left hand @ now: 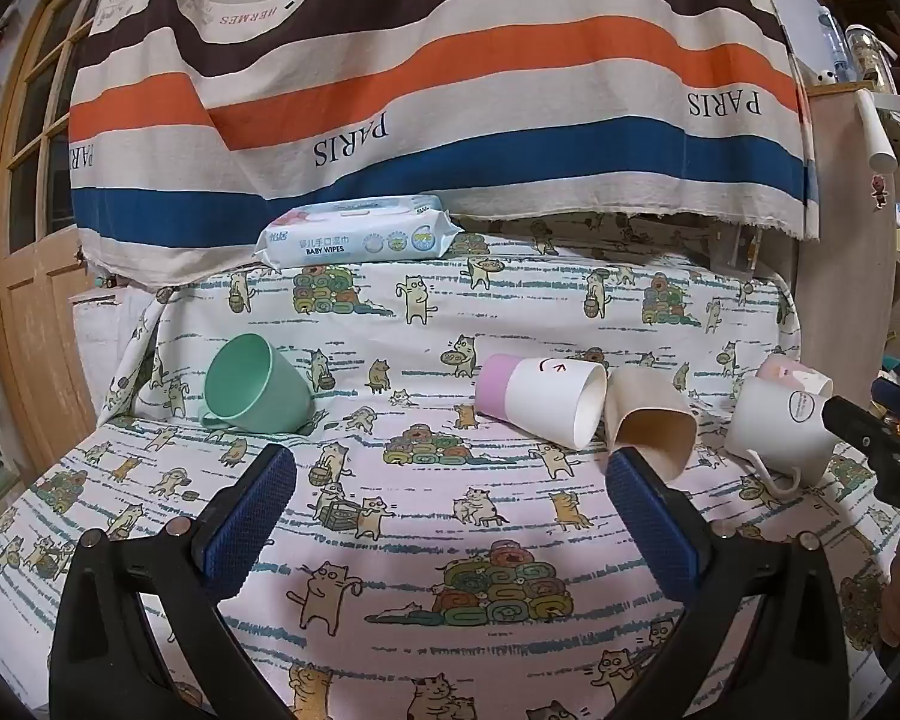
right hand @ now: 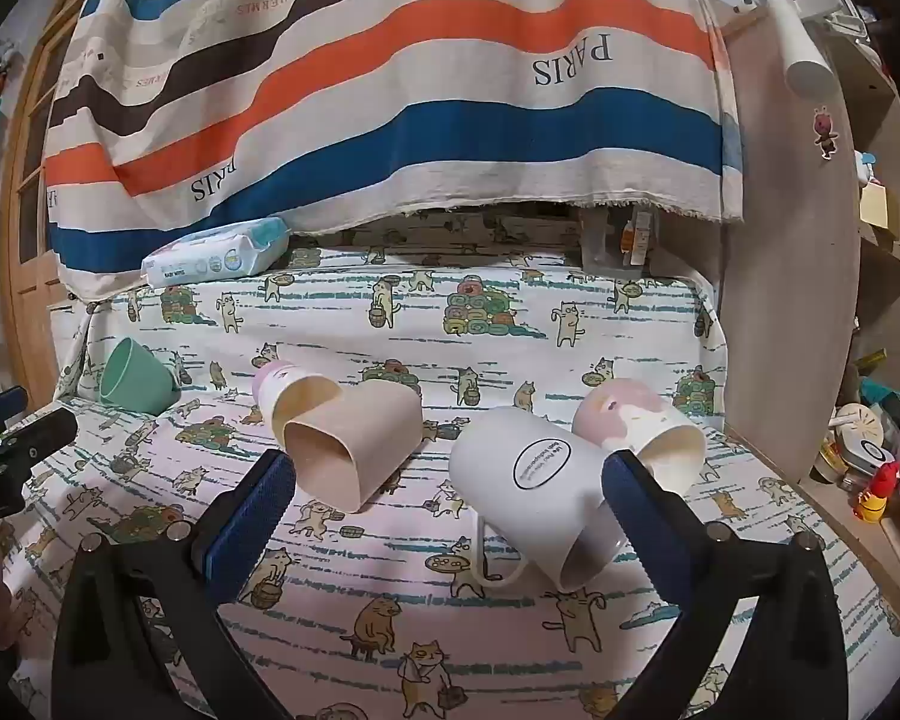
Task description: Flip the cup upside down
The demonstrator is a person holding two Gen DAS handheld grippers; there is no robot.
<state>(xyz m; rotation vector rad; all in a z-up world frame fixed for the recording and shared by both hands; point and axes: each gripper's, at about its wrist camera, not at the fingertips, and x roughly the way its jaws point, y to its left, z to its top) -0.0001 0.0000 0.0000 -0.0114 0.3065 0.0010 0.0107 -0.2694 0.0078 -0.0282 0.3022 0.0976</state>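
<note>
Several cups lie on their sides on the cat-print cloth. In the left wrist view: a green cup (left hand: 252,387) at left, a white-and-pink paper cup (left hand: 540,399), a beige cup (left hand: 651,423) and a white mug (left hand: 777,429) with a handle at right. My left gripper (left hand: 450,474) is open and empty, hovering short of them. In the right wrist view, my right gripper (right hand: 447,483) is open and empty, with the beige cup (right hand: 354,438) and the white mug (right hand: 540,480) just beyond its fingertips. A pink-patterned cup (right hand: 648,432) lies behind the mug.
A pack of baby wipes (left hand: 354,234) lies at the back of the table under a hanging striped cloth (left hand: 450,90). A wooden door (left hand: 30,240) stands at left. A shelf (right hand: 870,468) with small items is at right.
</note>
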